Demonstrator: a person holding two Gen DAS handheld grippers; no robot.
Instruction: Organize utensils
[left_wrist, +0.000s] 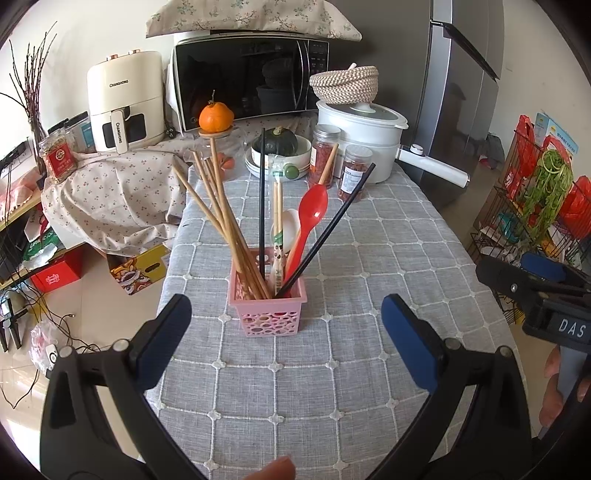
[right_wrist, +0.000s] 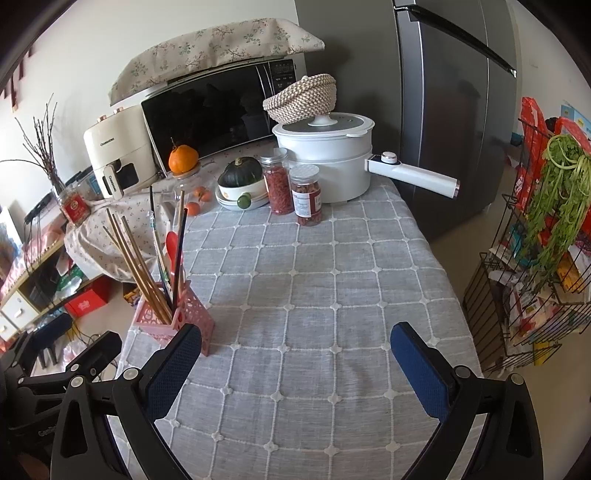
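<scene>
Pink basket (left_wrist: 267, 295) of utensils upright on the grey checked tablecloth (left_wrist: 332, 369), both grippers spread wide and empty

Blue-padded left gripper (left_wrist: 286, 334) hovers low over the cloth with its jaws far apart, the basket just beyond and between them; it holds wooden chopsticks (left_wrist: 218, 221) fanned to the left, black chopsticks (left_wrist: 262, 199), a white spoon (left_wrist: 291, 225) and a red spoon (left_wrist: 310, 218). Right gripper (right_wrist: 295, 358) hangs to the basket's right, jaws equally wide, over bare cloth. Farther back stand two jars (left_wrist: 325, 155), a white pot (left_wrist: 362, 129) and a microwave (left_wrist: 243, 77)
</scene>
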